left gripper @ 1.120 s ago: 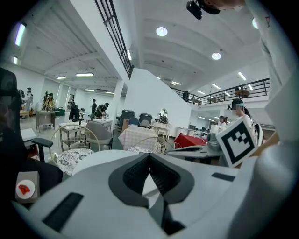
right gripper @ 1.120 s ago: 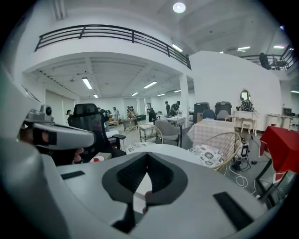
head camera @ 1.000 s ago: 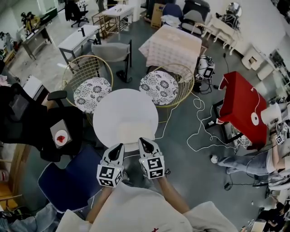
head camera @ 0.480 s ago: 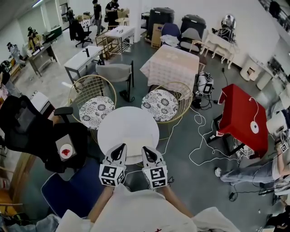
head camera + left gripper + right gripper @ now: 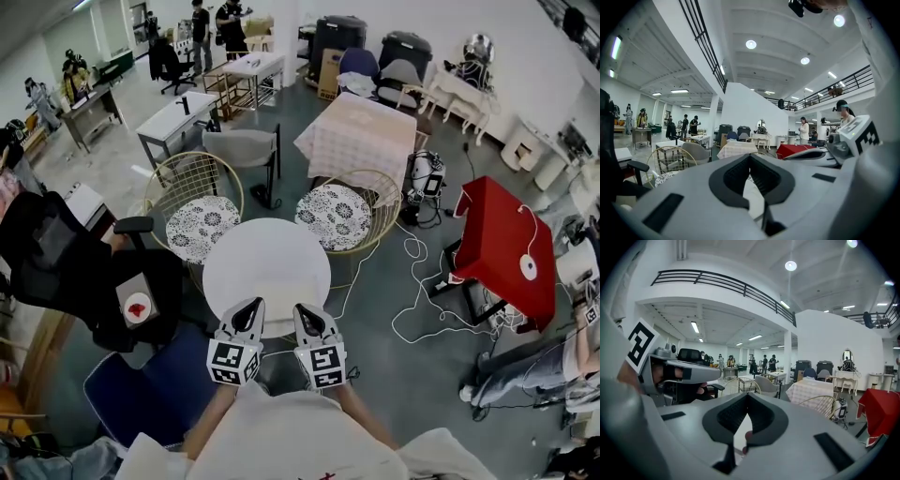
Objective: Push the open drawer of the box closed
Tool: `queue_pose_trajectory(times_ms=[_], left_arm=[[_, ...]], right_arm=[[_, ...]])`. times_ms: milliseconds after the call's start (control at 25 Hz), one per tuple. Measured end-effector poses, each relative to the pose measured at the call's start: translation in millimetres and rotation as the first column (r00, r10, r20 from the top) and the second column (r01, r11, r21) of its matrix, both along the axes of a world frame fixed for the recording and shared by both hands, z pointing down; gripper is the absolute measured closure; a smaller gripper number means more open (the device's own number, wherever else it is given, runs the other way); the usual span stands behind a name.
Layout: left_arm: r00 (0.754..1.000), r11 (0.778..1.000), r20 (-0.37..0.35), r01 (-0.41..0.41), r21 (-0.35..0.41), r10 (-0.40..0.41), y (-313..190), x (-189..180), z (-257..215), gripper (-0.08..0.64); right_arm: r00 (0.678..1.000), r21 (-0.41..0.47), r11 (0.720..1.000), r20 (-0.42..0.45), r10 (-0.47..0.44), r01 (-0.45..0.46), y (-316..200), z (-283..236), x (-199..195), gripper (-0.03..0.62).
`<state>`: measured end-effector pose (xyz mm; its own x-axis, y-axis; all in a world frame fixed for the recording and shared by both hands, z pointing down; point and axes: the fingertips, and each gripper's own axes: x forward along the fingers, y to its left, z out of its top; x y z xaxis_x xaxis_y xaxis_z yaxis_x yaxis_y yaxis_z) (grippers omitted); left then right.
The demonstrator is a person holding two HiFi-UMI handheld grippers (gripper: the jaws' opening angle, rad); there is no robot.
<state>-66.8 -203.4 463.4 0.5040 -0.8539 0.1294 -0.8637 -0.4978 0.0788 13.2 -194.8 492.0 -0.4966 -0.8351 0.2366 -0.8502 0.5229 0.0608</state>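
No box or drawer shows in any view. A round white table (image 5: 267, 267) stands in front of me with nothing on it. My left gripper (image 5: 254, 304) and right gripper (image 5: 302, 308) hang side by side over the table's near edge, close to my body, pointing away from me. Both are shut with nothing between the jaws. In the left gripper view the left gripper (image 5: 750, 155) has its tips meeting, with the white tabletop (image 5: 752, 197) below. In the right gripper view the right gripper (image 5: 747, 394) is likewise shut and holds nothing.
Two wire chairs with patterned cushions (image 5: 198, 225) (image 5: 336, 214) stand behind the table. A black office chair (image 5: 66, 272) is at the left and a blue seat (image 5: 155, 394) at the near left. Right of me are a red table (image 5: 497, 248) and floor cables (image 5: 412, 300).
The head view has tilted up a little, so more of the room's far end shows. Both grippers stay shut and side by side at the table's near edge.
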Motion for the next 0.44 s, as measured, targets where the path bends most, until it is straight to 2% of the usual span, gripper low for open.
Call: queue_pose_trajectory(times_ms=[440], left_arm=[[1.000, 1.000, 0.015, 0.009, -0.020, -0.009, 4, 12, 6, 0.548]], right_arm=[[1.000, -0.031, 0.999, 0.004, -0.010, 0.010, 2, 3, 9, 0.577]])
